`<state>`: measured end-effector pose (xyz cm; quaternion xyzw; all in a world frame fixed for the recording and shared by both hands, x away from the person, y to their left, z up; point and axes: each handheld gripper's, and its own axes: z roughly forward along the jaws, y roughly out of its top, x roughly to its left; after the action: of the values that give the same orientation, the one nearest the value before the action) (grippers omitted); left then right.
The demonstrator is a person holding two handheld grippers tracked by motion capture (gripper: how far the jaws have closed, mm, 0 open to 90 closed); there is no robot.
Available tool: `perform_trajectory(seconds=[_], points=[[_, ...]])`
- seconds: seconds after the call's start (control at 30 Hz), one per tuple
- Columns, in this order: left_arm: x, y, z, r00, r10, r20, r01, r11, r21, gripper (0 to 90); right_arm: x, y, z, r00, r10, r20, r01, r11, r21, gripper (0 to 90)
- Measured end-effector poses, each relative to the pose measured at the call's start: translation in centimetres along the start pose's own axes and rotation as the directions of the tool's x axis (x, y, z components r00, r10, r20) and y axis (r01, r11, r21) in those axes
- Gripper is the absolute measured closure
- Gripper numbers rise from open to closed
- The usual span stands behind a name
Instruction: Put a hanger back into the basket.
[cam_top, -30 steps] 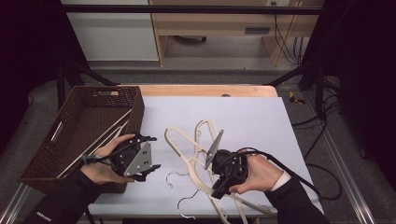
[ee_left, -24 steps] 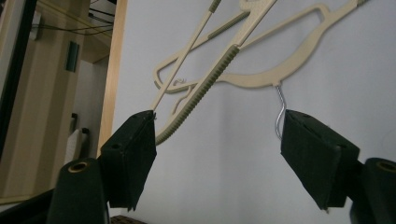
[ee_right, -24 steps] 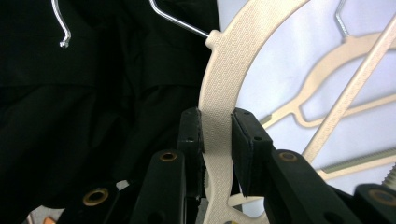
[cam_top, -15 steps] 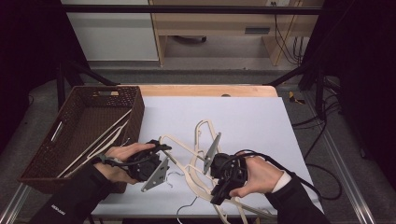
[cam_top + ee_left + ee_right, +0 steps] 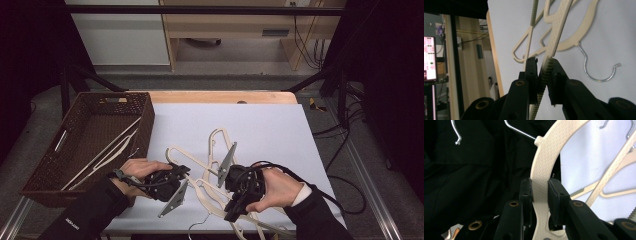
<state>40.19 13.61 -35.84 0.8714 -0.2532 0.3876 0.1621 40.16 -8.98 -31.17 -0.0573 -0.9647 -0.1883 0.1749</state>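
On the table, covered by a white sheet, a tangle of cream plastic hangers lies at about 6 o'clock from the sheet's centre, near the front edge.

The left hand-held gripper sits at 7 o'clock of the tangle. Its jaws have just been closing, and in the left gripper view they pinch a ribbed hanger bar that runs up between the pads. A second hanger with a wire hook lies flat on the sheet at 3 o'clock of that bar.

The right hand-held gripper lies at 5 o'clock of the tangle, clamped tight on a broad, textured curved hanger arm; the right gripper view shows the pads pressing both of its faces, with its metal hook at 12 o'clock.

A dark woven basket stands at 9 o'clock of the sheet, holding a few hangers laid slantwise.

A small white print shows on the left sleeve, too small to read. A lit screen at 9 o'clock in the left gripper view bears text that is blurred.
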Motion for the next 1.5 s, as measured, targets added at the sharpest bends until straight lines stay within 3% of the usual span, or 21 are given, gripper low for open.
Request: perform_trajectory(seconds=[0.03,0.13,0.17,0.2,0.27,0.3,0.33,0.53,0.57,0.6,0.63,0.67,0.87,0.97,1.03,1.1,1.2,1.27,1.37,1.43,1.5], points=[[-0.1,0.0,0.1,1.0,0.006,-0.002,-0.006,0.9998,-0.02,80.9,0.0,0.0,0.0,1.0,-0.002,-0.003,0.002,1.0,-0.001,74.4],[-0.4,0.2,0.0,0.9998,0.02,0.0,-0.02,0.9998,-0.009,83.1,0.0,0.0,0.0,1.0,0.0,-0.008,0.0,1.0,0.003,74.4],[-0.3,0.2,-0.2,0.999,0.044,0.002,-0.044,0.999,0.01,83.7,0.0,0.0,0.0,0.9999,-0.002,-0.011,0.002,1.0,-0.001,74.4],[-0.4,0.3,-0.2,0.9988,0.049,-0.004,-0.049,0.9988,-0.003,84.3,0.0,0.0,-0.1,0.9999,-0.01,-0.013,0.01,1.0,-0.003,74.3],[-0.6,0.4,-0.4,0.9995,0.03,0.0,-0.03,0.9995,-0.007,84.9,0.1,-0.1,-0.2,0.9999,-0.006,-0.016,0.006,1.0,-0.007,74.3],[-0.5,0.5,-0.7,0.9979,0.063,-0.012,-0.063,0.9978,0.021,85.1,0.1,-0.1,-0.3,0.9997,-0.013,-0.022,0.012,1.0,-0.007,74.3],[-0.7,0.5,-0.6,0.9993,0.034,-0.013,-0.034,0.9994,-0.005,85.1,0.2,-0.2,-0.3,0.9997,-0.015,-0.02,0.015,1.0,-0.016,74.2],[-0.8,0.6,-1.0,0.9998,0.011,0.017,-0.012,0.9998,0.016,85.4,0.2,-0.3,-0.7,0.9996,-0.02,-0.018,0.02,0.999,-0.026,73.8],[-0.6,0.6,-1.2,0.999,0.036,0.026,-0.037,0.9984,0.044,85.5,0.2,-0.3,-0.8,0.9996,-0.024,-0.013,0.024,0.999,-0.027,73.6],[-0.7,0.5,-1.1,0.9998,0.0,0.021,-0.001,0.9998,0.02,85.5,0.2,-0.4,-0.9,0.9997,-0.024,-0.007,0.023,0.999,-0.032,73.5],[-0.6,0.5,-1.3,0.9996,0.007,0.026,-0.008,0.9994,0.033,85.6,0.2,-0.4,-1.0,0.9997,-0.023,-0.002,0.023,0.999,-0.037,73.3],[-0.7,0.4,-1.2,0.9994,-0.021,0.028,0.02,0.9996,0.018,85.6,0.2,-0.5,-1.1,0.9998,-0.017,0.005,0.017,0.999,-0.047,73.1],[-0.3,0.1,-1.7,0.9959,-0.084,0.034,0.083,0.9957,0.042,85.6,0.4,-1.0,-2.2,0.9967,-0.003,0.081,0.011,0.996,-0.09,68.5],[-0.1,-0.1,-1.9,0.9929,-0.116,0.028,0.114,0.9921,0.052,85.7,0.4,-1.4,-3.1,0.9893,0.013,0.145,0.006,0.992,-0.127,65.6],[0.0,-0.4,-2.0,0.9895,-0.14,0.036,0.138,0.9887,0.059,85.7,0.4,-2.0,-4.0,0.978,0.018,0.208,0.019,0.984,-0.177,57.9],[0.2,-0.6,-2.0,0.985,-0.167,0.043,0.164,0.9843,0.066,85.7,0.5,-2.6,-5.1,0.9606,0.051,0.273,0.014,0.973,-0.232,55.2],[0.5,-0.9,-2.0,0.9778,-0.205,0.045,0.201,0.9766,0.078,85.6,0.3,-3.7,-6.7,0.9222,0.122,0.367,0.002,0.947,-0.321,51.1],[0.8,-1.1,-2.0,0.9716,-0.231,0.052,0.226,0.9705,0.085,85.6,0.2,-4.4,-7.5,0.8885,0.194,0.416,-0.014,0.917,-0.399,46.1],[1.2,-1.3,-1.8,0.9591,-0.276,0.064,0.269,0.9583,0.096,85.6,-0.1,-5.5,-8.5,0.8107,0.294,0.506,-0.004,0.868,-0.497,34.8],[1.4,-1.4,-1.7,0.9547,-0.291,0.062,0.283,0.9526,0.111,85.6,-0.5,-6.3,-9.0,0.759,0.361,0.542,0.004,0.83,-0.558,28.3],[1.6,-1.5,-1.7,0.9458,-0.319,0.062,0.31,0.9432,0.119,85.6,-0.8,-7.0,-9.4,0.7182,0.414,0.559,0.009,0.798,-0.603,27.1]])
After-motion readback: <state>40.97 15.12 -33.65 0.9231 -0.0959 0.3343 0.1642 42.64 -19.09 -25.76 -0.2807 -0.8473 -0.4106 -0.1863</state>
